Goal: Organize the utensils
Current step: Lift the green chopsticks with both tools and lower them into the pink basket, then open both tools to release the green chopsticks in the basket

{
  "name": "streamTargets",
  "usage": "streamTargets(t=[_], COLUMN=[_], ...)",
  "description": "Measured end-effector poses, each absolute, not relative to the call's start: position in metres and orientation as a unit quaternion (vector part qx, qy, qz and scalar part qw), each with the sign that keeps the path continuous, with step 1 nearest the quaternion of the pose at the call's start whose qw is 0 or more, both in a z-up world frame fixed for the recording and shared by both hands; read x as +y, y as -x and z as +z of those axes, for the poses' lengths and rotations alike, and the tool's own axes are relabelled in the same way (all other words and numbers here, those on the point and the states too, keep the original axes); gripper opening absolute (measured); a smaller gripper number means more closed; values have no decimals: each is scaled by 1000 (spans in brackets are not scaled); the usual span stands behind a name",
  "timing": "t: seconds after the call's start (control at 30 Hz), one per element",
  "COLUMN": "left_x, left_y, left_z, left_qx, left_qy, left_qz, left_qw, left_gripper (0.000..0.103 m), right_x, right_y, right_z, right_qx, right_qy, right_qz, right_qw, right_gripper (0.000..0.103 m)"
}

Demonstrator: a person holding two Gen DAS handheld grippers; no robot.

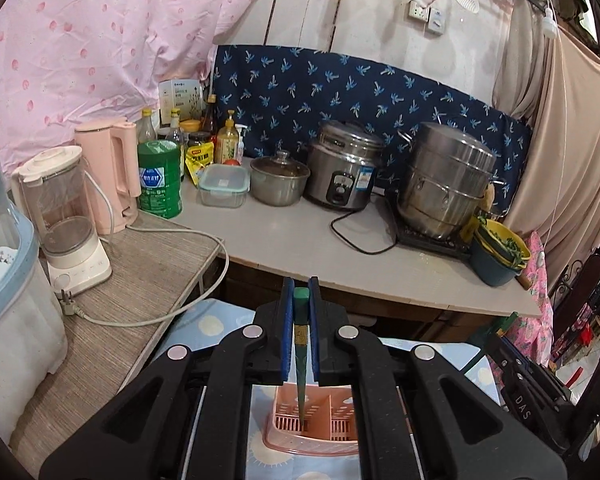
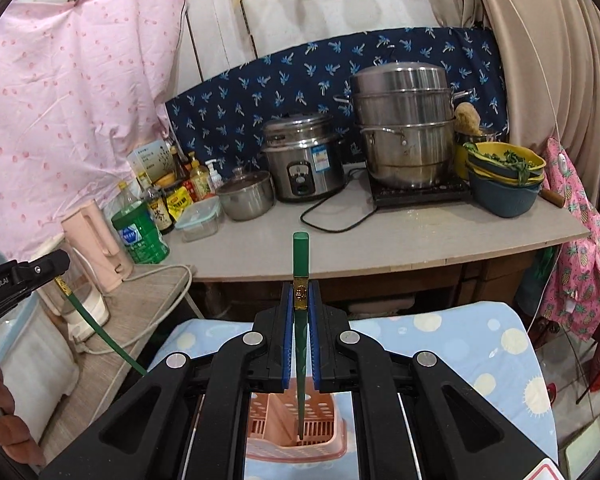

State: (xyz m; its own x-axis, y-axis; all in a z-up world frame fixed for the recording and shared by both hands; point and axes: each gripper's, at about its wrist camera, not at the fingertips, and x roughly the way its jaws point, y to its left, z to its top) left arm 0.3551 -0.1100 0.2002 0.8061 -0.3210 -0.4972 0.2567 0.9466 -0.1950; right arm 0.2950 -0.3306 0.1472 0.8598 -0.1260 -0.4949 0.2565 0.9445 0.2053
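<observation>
My left gripper [image 1: 301,286] is shut on a green chopstick [image 1: 300,344] that hangs point down, its thin tip over the left compartment of a pink slotted utensil basket [image 1: 314,432]. In the right wrist view my right gripper [image 2: 301,292] is shut on a second green chopstick [image 2: 301,264] with a gold band, its top end sticking up above the jaws and its tip down inside the pink basket [image 2: 296,436]. At the left edge of that view the left gripper [image 2: 60,270] shows with its green chopstick [image 2: 100,336] slanting down.
The basket stands on a light blue cloth [image 2: 460,344] with sun prints. Behind is a counter [image 1: 292,240] with a rice cooker [image 1: 346,166], a steel steamer pot [image 1: 448,182], a small lidded pot [image 1: 278,180], bottles and a green canister [image 1: 159,178]. A blender [image 1: 62,216] and pink kettle [image 1: 108,176] stand at left.
</observation>
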Motion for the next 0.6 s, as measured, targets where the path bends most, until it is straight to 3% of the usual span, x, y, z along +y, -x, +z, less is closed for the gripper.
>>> streamTargets(t=[0.33, 0.43, 0.5, 0.6], left_x=[-107, -102, -98, -90], left_y=[-356, -353, -350, -340], left_z=[171, 167, 167, 171], left_qx=[299, 299, 299, 293], left_qy=[48, 47, 47, 52], left_qz=[-146, -137, -129, -120], left_qw=[942, 943, 944, 947], left_gripper=[7, 11, 30, 49], right_x=[-320, -315, -312, -312], right_y=[-297, -289, -279, -263], right_z=[118, 120, 126, 138], right_qx=[281, 280, 269, 255], right_qy=[-109, -100, -95, -96], right_qz=[-103, -111, -115, -120], right_qw=[948, 948, 952, 955], right_gripper=[7, 21, 30, 37])
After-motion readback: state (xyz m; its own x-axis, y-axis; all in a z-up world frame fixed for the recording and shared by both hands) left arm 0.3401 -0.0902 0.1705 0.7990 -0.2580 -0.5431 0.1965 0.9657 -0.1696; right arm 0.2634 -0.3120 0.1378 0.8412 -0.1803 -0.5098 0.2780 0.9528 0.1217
